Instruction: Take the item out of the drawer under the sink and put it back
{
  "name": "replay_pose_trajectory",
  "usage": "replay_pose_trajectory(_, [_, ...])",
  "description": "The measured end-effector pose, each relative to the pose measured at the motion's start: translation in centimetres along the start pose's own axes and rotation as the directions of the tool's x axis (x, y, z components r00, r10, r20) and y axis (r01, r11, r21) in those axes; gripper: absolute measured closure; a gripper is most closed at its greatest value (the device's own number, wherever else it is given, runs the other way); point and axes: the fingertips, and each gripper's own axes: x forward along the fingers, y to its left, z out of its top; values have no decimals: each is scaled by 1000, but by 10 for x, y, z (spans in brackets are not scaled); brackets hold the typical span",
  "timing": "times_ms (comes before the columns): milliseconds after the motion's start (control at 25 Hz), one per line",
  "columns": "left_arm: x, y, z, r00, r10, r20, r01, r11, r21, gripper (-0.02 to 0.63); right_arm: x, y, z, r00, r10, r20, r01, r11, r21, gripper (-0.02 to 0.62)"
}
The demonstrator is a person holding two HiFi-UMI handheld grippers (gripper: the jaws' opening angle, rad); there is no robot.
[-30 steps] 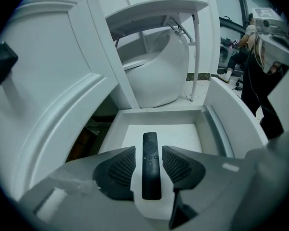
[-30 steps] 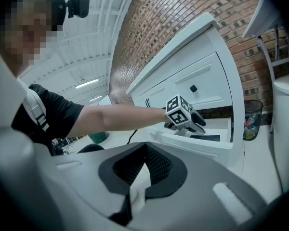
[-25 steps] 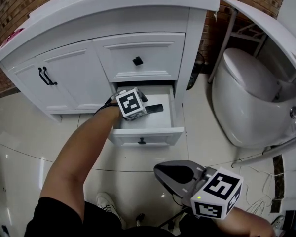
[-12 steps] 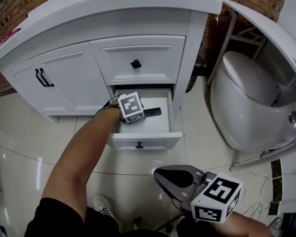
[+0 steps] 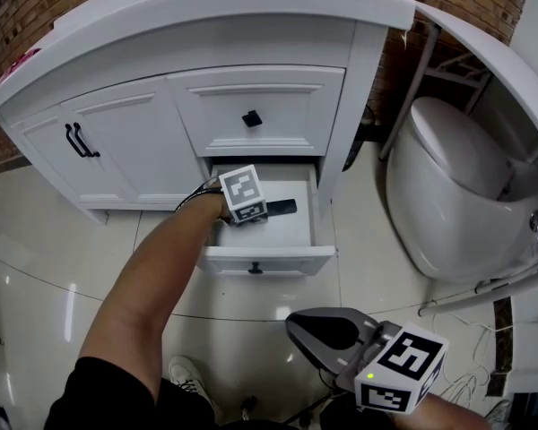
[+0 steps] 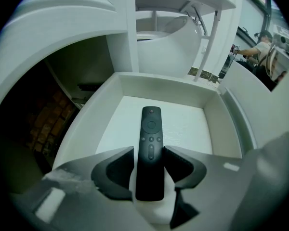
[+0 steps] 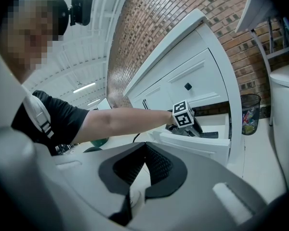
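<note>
The lower drawer (image 5: 269, 260) under the sink is pulled out. A slim black remote (image 6: 150, 148) lies lengthwise on its white floor, buttons up; its far end (image 5: 285, 207) shows past the marker cube in the head view. My left gripper (image 6: 148, 153) reaches steeply down into the drawer (image 6: 164, 88). Its jaws have just been opening and stand on either side of the remote's near half without pressing on it. My right gripper (image 5: 301, 326) hangs low at the front right, well away from the drawer, jaws shut and empty (image 7: 143, 146).
The white vanity has a closed upper drawer (image 5: 251, 115) and closed double doors (image 5: 117, 141) to the left. A white toilet (image 5: 457, 177) stands right of the drawer, a waste bin (image 7: 250, 112) behind it. Cables (image 5: 471, 374) lie on the tiled floor at the right.
The left gripper has sunk a little lower into the drawer, the remote still beneath it. The right gripper has kept its place.
</note>
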Motion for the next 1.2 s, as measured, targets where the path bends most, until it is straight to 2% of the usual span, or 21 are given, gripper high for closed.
replay_pose_trajectory(80, [0, -2, 0, 1000, -12, 5, 12, 1000, -14, 430, 0, -1, 1, 1000, -1, 3, 1, 1000, -1, 592])
replay_pose_trajectory(720, [-5, -4, 0, 1000, 28, -11, -28, 1000, 10, 436, 0, -2, 1, 1000, -16, -7, 15, 1000, -21, 592])
replay_pose_trajectory(880, [-17, 8, 7, 995, 102, 19, -103, 994, 36, 436, -1, 1, 2, 1000, -18, -3, 18, 999, -40, 594])
replay_pose_trajectory(1040, [-37, 0, 8, 994, 95, 44, -95, 995, -2, 436, -1, 1, 2, 999, -32, -5, 31, 997, -69, 592])
replay_pose_trajectory(1200, [-71, -3, 12, 984, 149, 102, -148, 989, -16, 436, 0, 9, 3, 1000, -29, -9, 28, 994, -103, 592])
